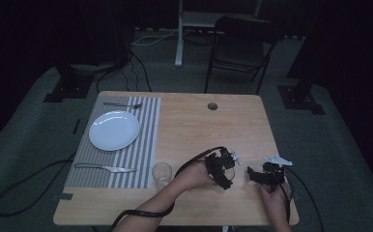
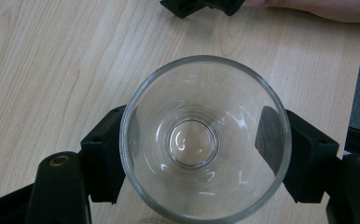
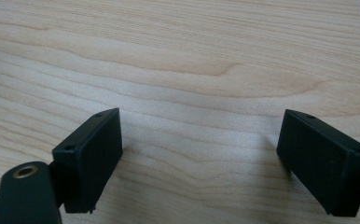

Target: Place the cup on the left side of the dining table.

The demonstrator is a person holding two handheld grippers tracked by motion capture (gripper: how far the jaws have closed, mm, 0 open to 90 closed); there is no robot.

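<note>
While the left gripper (image 2: 201, 154) has its jaws closed on the sides of an upright clear glass (image 2: 205, 140) near the table's (image 1: 199, 121) front edge, the right gripper (image 3: 199, 154) hangs wide and empty toward the front right corner. A second glass (image 1: 162, 175) already stands by the striped placemat (image 1: 143, 145) (plate, fork and knife laid), so carrying this one across seems left.

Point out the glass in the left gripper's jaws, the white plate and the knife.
glass (image 2: 191, 142), left gripper view, on its round base seen through the open mouth.
white plate (image 1: 114, 130), high view, on its bare centre.
knife (image 1: 105, 167), high view, on mid-length, near the handle.
</note>
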